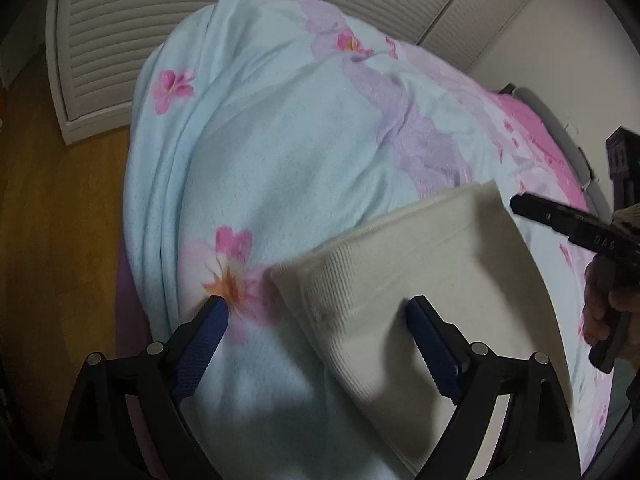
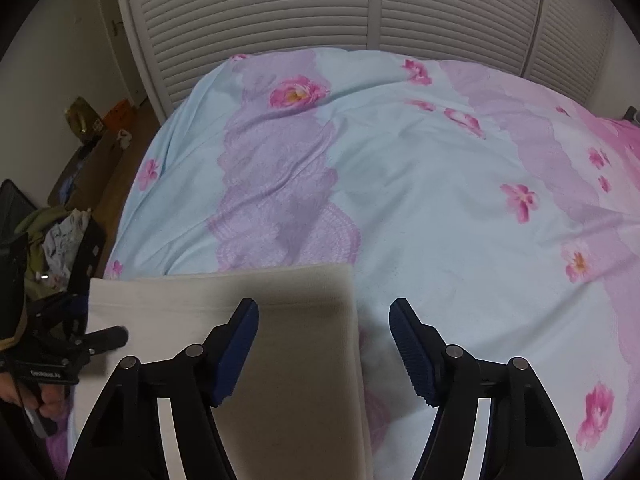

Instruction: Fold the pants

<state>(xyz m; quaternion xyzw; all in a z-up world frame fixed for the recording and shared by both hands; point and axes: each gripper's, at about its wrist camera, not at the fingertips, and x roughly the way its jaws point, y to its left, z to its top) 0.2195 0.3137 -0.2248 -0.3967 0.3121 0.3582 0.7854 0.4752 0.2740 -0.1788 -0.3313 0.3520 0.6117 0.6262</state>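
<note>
At the far left a strip of wooden floor (image 1: 48, 208) runs along the side of the bed (image 2: 420, 184), whose floral cover (image 1: 280, 152) drops over that edge, and louvered closet doors (image 2: 280, 4) close off the far side. A pile of clothes (image 2: 60, 240) sits on the floor off the bed's left corner. The cover beyond the pants (image 1: 420, 280) lies bare and wide toward the doors and to the right. The cream pants lie folded flat near the bed's near edge. The left hand-held gripper (image 1: 316, 320) hangs released, its jaws wide, straddling the pants' left ribbed edge without pressing it. The right hand-held gripper (image 2: 324, 320) is also released, one finger (image 2: 240, 344) above the pants, the other above bare cover past the fold's right edge.
</note>
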